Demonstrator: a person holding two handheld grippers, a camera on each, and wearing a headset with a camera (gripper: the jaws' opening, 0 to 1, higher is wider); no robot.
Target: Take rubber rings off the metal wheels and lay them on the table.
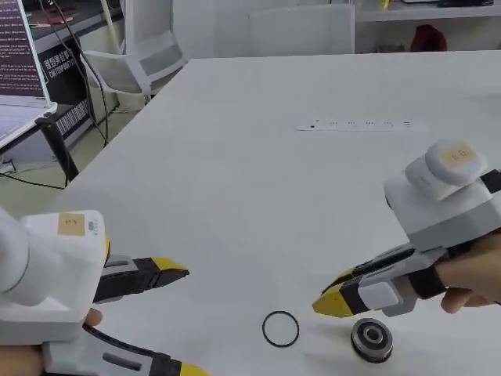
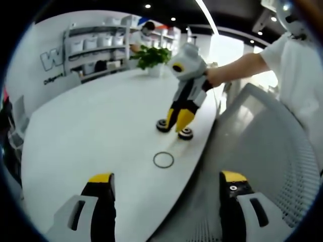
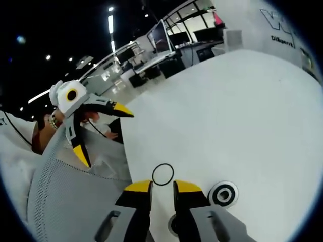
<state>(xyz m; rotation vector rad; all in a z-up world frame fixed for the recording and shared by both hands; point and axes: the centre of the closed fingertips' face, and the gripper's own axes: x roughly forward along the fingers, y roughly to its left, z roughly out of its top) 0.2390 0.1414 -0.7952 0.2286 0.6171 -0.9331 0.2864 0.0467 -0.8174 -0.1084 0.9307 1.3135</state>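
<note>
Rubber ring [image 1: 280,329], black and thin, lies flat on the white tabletop [image 1: 235,180] by its near edge. A metal wheel [image 1: 371,338] sits just right of it, with a second wheel [image 2: 164,126] beside that.

Right tongs [image 1: 325,304] are nearly together with a narrow gap, empty, just beside the wheel. Left tongs [image 1: 182,319] are wide apart and empty.

Judgement: the ring is light, soft and stretchy, so pinch its band. The wheel is stiff and heavier and may slide, so hold it by the hub.

Wall lettering [image 2: 50,59] starts with "W"; the rest is unreadable.

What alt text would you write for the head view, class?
A black rubber ring lies flat on a white table beside a metal wheel. The right gripper hovers near them, fingers nearly together; the left gripper is open at lower left.
</note>
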